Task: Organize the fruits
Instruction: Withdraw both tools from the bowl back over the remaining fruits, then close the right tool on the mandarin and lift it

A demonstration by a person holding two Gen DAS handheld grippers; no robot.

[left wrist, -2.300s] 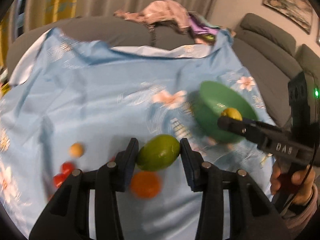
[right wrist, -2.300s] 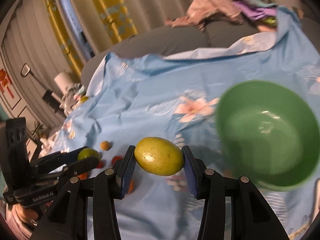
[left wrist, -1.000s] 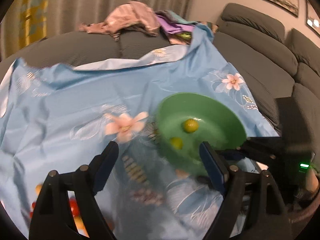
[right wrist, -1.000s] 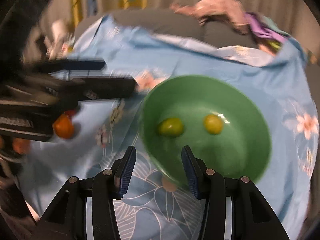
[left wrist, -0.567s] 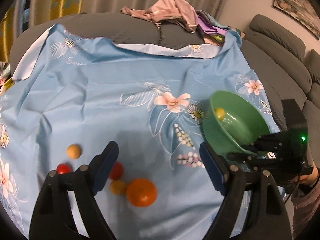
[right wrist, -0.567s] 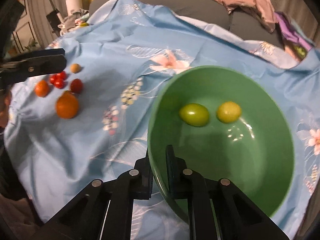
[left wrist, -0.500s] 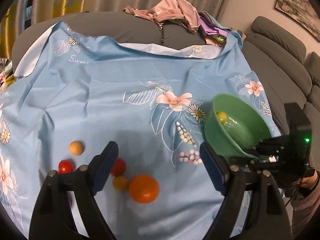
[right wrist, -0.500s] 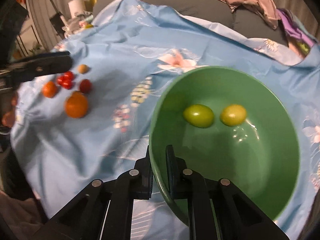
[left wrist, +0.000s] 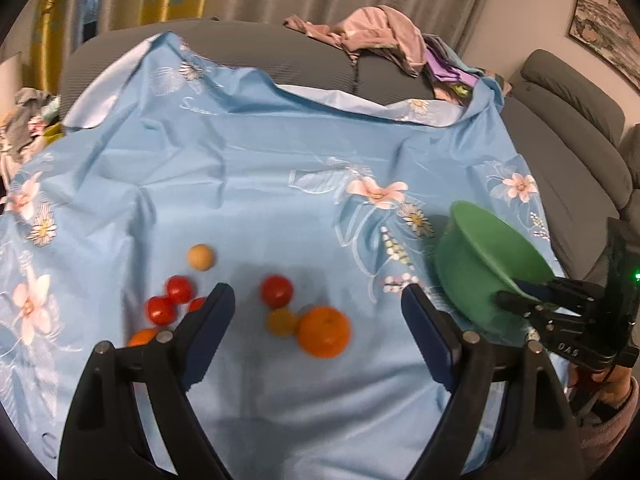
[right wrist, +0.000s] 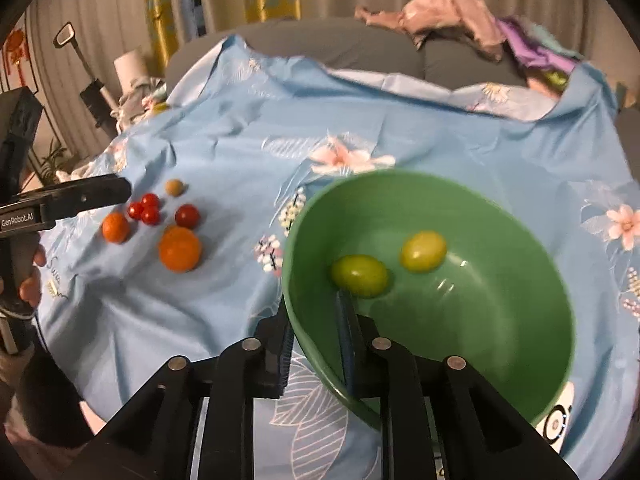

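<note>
- While the right gripper pinched the green bowl rim at 6 o'clock, 2 lemons sat inside.
- Left gripper gaped wide, empty, over the orange.

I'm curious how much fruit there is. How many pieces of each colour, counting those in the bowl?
Red tomatoes: 4
Orange fruits: 2
Yellow fruits: 2
Tan fruit: 1
Green fruit, in the bowl: 1
Total: 10

Blue floral sheet, seemingly over a sofa, carries orange, tomatoes.
</note>
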